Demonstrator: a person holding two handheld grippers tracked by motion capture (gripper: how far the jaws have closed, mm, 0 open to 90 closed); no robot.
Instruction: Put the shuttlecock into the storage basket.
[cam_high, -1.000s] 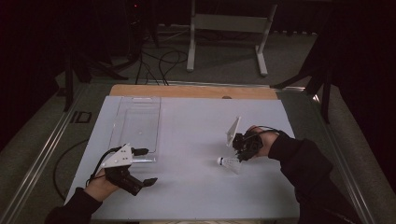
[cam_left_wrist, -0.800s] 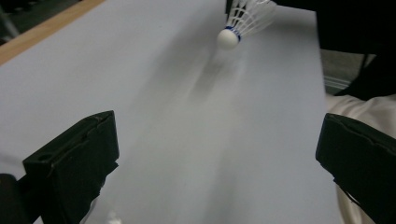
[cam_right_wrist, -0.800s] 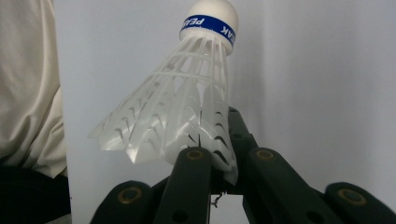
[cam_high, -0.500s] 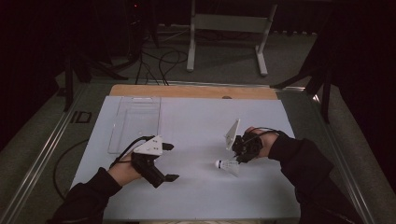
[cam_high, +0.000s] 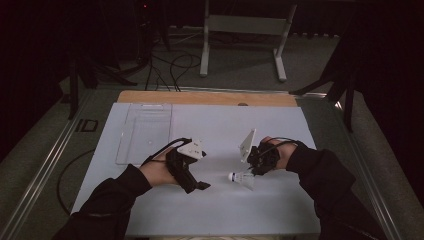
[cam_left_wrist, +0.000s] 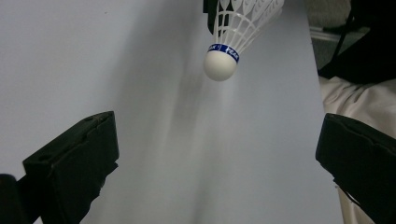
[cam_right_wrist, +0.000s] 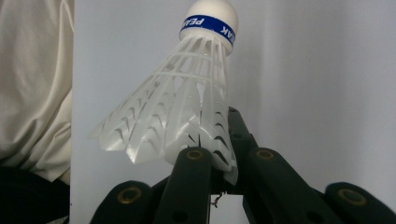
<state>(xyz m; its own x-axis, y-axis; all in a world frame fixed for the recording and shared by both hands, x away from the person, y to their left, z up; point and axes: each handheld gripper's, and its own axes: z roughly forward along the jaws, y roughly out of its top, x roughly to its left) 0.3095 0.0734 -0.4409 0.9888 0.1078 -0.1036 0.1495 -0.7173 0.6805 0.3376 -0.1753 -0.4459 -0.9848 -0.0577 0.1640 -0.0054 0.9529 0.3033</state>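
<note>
A white plastic shuttlecock (cam_high: 241, 179) with a blue band round its cork hangs just over the white table sheet (cam_high: 210, 125), cork pointing left. My right gripper (cam_high: 256, 170) is shut on the edge of its skirt. In the right gripper view the jaws (cam_right_wrist: 224, 163) pinch the skirt of the shuttlecock (cam_right_wrist: 187, 107), cork pointing away. My left gripper (cam_high: 200, 186) is a short way left of the cork, open and holding nothing. In the left gripper view its two jaws (cam_left_wrist: 218, 135) stand wide apart, with the shuttlecock (cam_left_wrist: 222, 60) ahead of them and above.
A clear plastic tray (cam_high: 145, 132) lies on the sheet at the back left. A wooden strip (cam_high: 205, 97) runs along the table's far edge. Beyond it are a metal stand (cam_high: 245, 25) and cables on the floor.
My left gripper has moved right across the sheet, from the front left to a short way from the shuttlecock. The right gripper and the shuttlecock have stayed put.
</note>
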